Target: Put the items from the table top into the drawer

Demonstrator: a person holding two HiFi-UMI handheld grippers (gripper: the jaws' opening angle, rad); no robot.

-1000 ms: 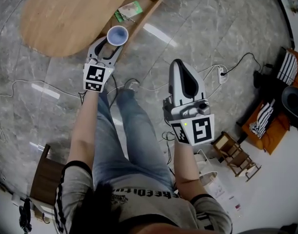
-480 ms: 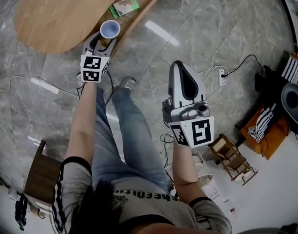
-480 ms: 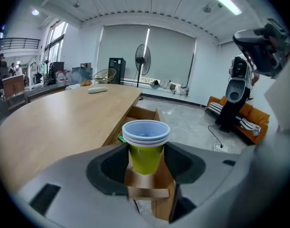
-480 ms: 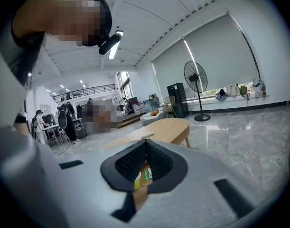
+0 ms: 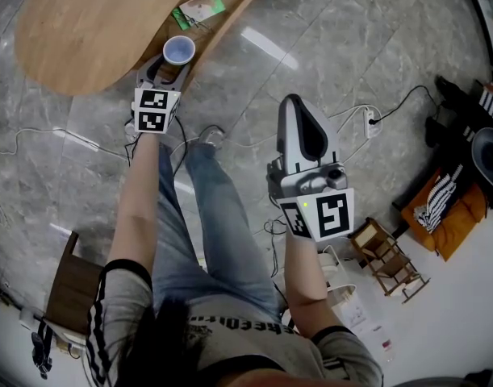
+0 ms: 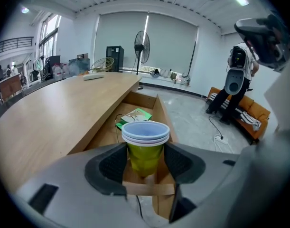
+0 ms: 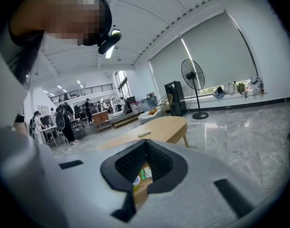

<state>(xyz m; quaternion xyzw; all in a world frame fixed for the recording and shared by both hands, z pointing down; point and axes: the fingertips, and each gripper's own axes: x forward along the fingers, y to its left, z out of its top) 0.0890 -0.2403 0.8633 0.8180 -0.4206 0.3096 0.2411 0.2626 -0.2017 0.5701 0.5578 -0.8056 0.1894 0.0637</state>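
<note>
A stack of green cups with pale blue rims (image 6: 145,146) stands upright between the jaws of my left gripper (image 6: 145,161), which is shut on it. In the head view the cups (image 5: 179,50) hang over the near end of the open wooden drawer (image 5: 230,2) at the table's (image 5: 85,22) edge. A green packet (image 6: 134,117) lies further along inside the drawer. My right gripper (image 5: 294,103) is held over the floor to the right, away from the table. Its pads meet at the tips and hold nothing.
A flat grey item (image 6: 93,77) lies far off on the table top. Cables and a power strip (image 5: 369,122) lie on the marble floor. A wooden chair (image 5: 73,289) stands at the lower left, a small wooden rack (image 5: 387,256) at the lower right. A person (image 6: 237,80) stands beyond the drawer.
My left gripper has come down with the cup stack, closer to the drawer and the table's edge. The right gripper has hardly shifted in the view.
</note>
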